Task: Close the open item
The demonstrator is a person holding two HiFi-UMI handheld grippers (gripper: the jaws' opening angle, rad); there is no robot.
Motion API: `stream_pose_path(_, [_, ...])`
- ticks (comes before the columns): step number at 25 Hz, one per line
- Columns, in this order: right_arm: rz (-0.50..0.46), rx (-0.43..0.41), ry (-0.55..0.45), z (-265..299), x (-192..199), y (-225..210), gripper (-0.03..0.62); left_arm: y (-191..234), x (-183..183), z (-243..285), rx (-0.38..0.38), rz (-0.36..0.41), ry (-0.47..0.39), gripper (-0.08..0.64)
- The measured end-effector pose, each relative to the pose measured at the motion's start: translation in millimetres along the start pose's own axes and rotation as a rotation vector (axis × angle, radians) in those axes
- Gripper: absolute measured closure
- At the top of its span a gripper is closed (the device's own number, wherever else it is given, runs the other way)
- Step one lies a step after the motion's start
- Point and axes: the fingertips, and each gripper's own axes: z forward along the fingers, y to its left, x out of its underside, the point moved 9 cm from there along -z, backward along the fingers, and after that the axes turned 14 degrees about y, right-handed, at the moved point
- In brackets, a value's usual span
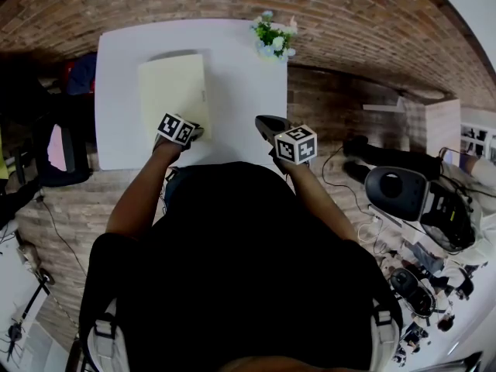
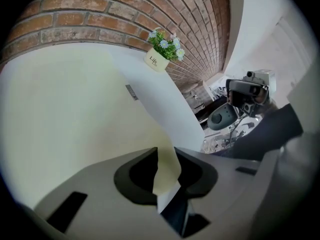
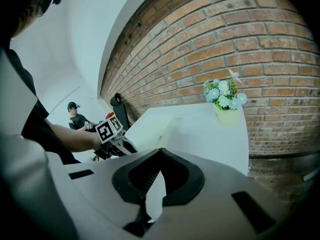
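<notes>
A pale yellow folder [image 1: 174, 87] lies on the left half of the white table [image 1: 240, 91]. Its cover fills most of the left gripper view [image 2: 75, 109], with a small grey tab [image 2: 131, 91] at its right edge. My left gripper [image 1: 194, 133] is at the folder's near right corner, shut on the cover's corner [image 2: 165, 154]; the yellow sheet runs between the pads. The right gripper view shows the folder [image 3: 150, 129] lying low like a slab, with the left gripper [image 3: 112, 134] at it. My right gripper [image 1: 267, 124] hovers over the table's near edge, shut [image 3: 160, 151] and empty.
A small pot of flowers [image 1: 273, 41] stands at the table's far right corner by the brick wall. A black chair [image 1: 54, 149] is left of the table. Camera gear and cables [image 1: 403, 192] lie on the floor at right. A person [image 3: 76, 116] stands far off.
</notes>
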Motion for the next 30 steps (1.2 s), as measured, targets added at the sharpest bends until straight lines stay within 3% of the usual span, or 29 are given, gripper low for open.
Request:
stream_pose_path(14, [-0.004, 0.000, -0.006, 0, 0, 5, 0.572, -4, -2, -1, -0.014, 0.005, 0.026, 0.448])
stream_pose_path(19, [-0.012, 0.001, -0.013, -3, -2, 8, 0.572, -10, -3, 1, -0.013, 0.028, 0.040, 0.408])
stream_pose_path(21, [-0.014, 0.003, -0.015, -3, -3, 10, 0.572, -13, -3, 3, -0.004, 0.039, 0.046, 0.356])
stream_pose_path(26, [-0.024, 0.004, -0.014, -3, -3, 13, 0.572, -15, -2, 5, -0.015, 0.063, 0.053, 0.330])
stream_pose_path(27, [-0.024, 0.005, -0.015, -4, -3, 14, 0.572, -15, -2, 6, -0.017, 0.062, 0.051, 0.370])
stream_pose_path(30, [-0.026, 0.009, -0.016, -6, -3, 15, 0.572, -12, 0, 5, -0.017, 0.055, 0.033, 0.393])
